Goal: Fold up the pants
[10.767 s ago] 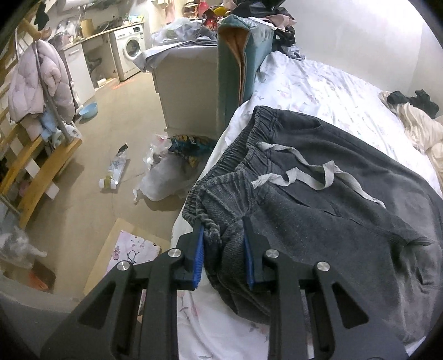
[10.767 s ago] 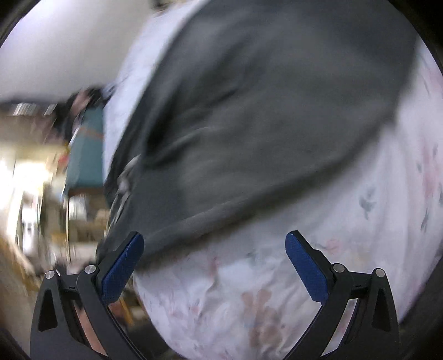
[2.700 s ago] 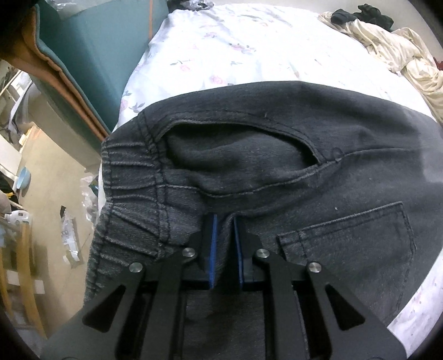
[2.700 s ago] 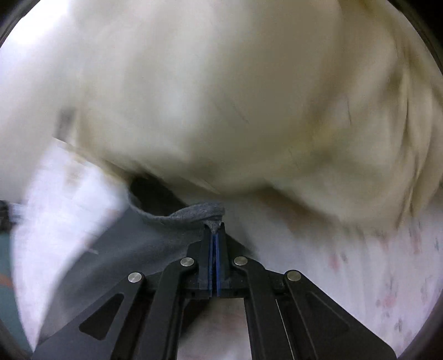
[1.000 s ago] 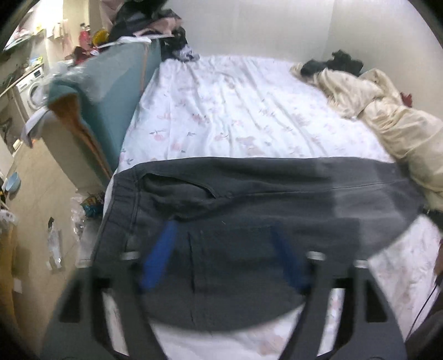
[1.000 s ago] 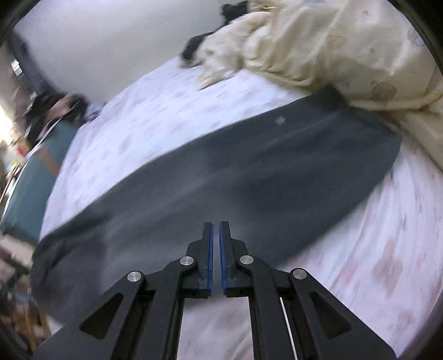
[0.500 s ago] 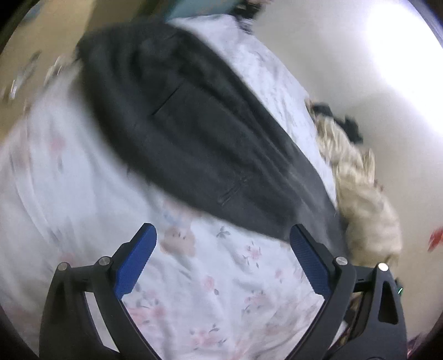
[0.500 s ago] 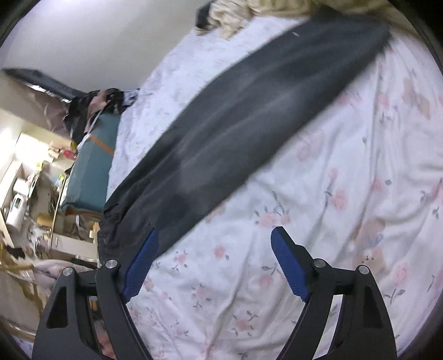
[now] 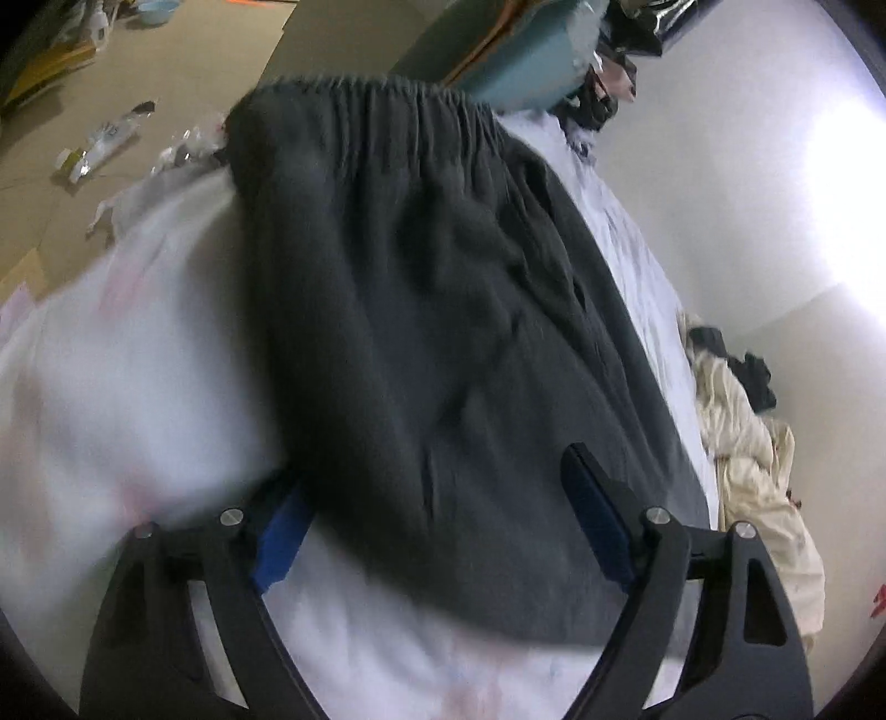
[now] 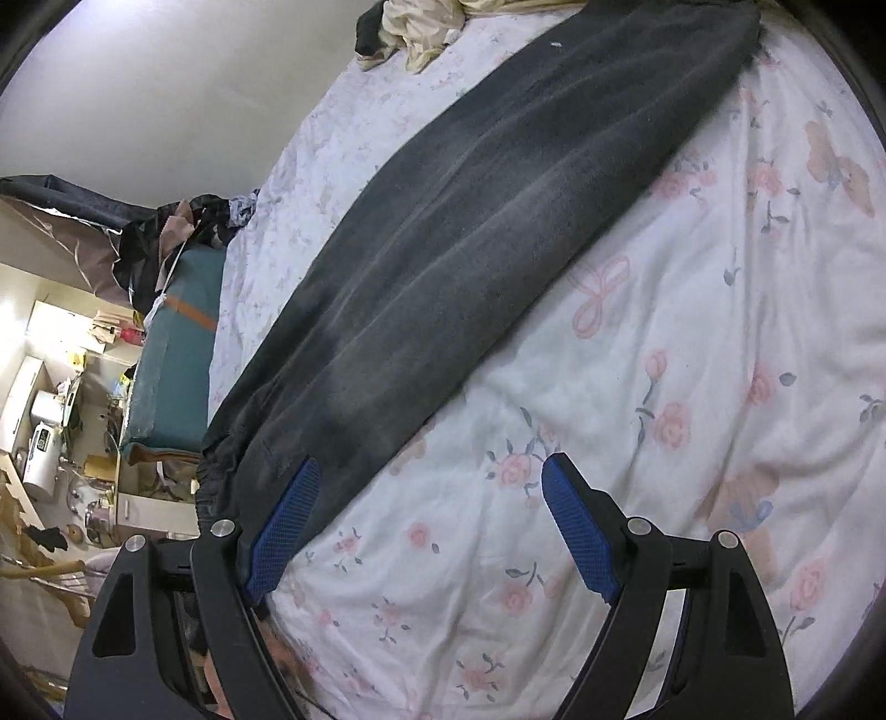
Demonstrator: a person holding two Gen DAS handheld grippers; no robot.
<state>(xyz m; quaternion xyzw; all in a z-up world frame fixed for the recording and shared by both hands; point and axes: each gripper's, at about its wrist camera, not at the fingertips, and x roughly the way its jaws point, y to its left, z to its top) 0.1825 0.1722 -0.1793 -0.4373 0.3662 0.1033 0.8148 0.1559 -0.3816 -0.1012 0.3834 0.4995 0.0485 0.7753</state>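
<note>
The left gripper [image 9: 437, 531] is closing its jaws: they are standing wide but narrowing, with the near seat edge of the pants [image 9: 421, 310] lying between them, and the blue pads [image 9: 279, 540] are not yet pressing on the cloth. The picture is smeared there, so whether the left pad is brushing the fabric cannot be told. The right gripper [image 10: 426, 526] is holding its jaws released and wide, with only the flowered bed sheet [image 10: 692, 387] between them; its left pad is sitting just beside the near edge of the pants [image 10: 498, 221], close to the waist end, and is gripping nothing.

The pants are lying flat on the bed as one long, narrow dark band, apparently with one leg already laid over the other. The gathered waistband [image 9: 360, 94] is hanging at the bed's far edge in the left view, next to a teal cushion [image 9: 526, 66], and the cuff end is reaching far up and right in the right view, toward a cream blanket [image 10: 421, 27] bunched by the wall.

By my judgement the lengthwise fold is done and the crosswise fold is being set up. The next move calls for both pairs of jaws to pinch through both layers at one end, at the two corners, then to lift and carry that end along the band onto the other, keeping the edges lined up so the legs do not slide apart.
</note>
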